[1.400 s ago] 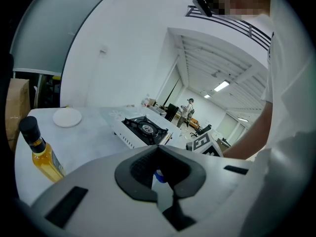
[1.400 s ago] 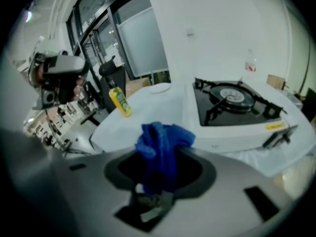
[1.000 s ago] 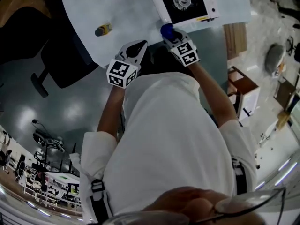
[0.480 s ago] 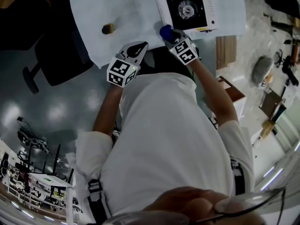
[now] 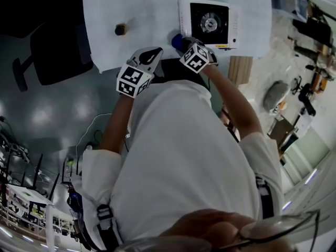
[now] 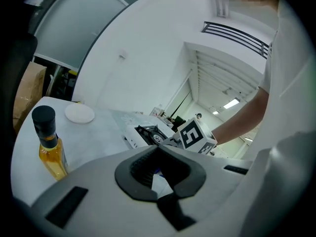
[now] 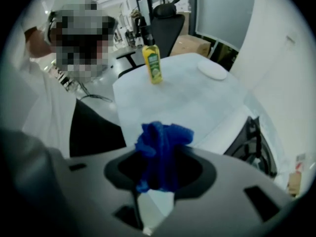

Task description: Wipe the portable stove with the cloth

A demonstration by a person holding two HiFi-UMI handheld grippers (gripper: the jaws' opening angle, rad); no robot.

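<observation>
Head view: a person in a white top stands at a white surface (image 5: 152,14) with a hand-held gripper in each hand, both at its near edge.
Right hand-held gripper (image 5: 181,41): jaws clamped on the blue cloth (image 7: 163,137); its marker cube faces back toward the person.
Cloth detail: bunched between the right jaws, with a tuft standing out past the tips. It is held just beside the nearest corner of the portable stove (image 5: 210,21); whether it touches the stove cannot be told.
Stove detail: white body, black top with a round burner. It lies flat on the surface just ahead of the right hand-held gripper and well to the right of the left one.
Left hand-held gripper (image 6: 159,149): jaws together, nothing between them. It is over the surface edge, near the right one's left side and apart from cloth and stove.
Bottle (image 6: 49,142): yellow liquid, black cap, upright, ahead and to the left of the left hand-held gripper.
White disc (image 6: 80,114): flat on the surface beyond the bottle, well apart from both.
Office chair (image 5: 52,56): dark, on the floor to the left of the left hand-held gripper.
</observation>
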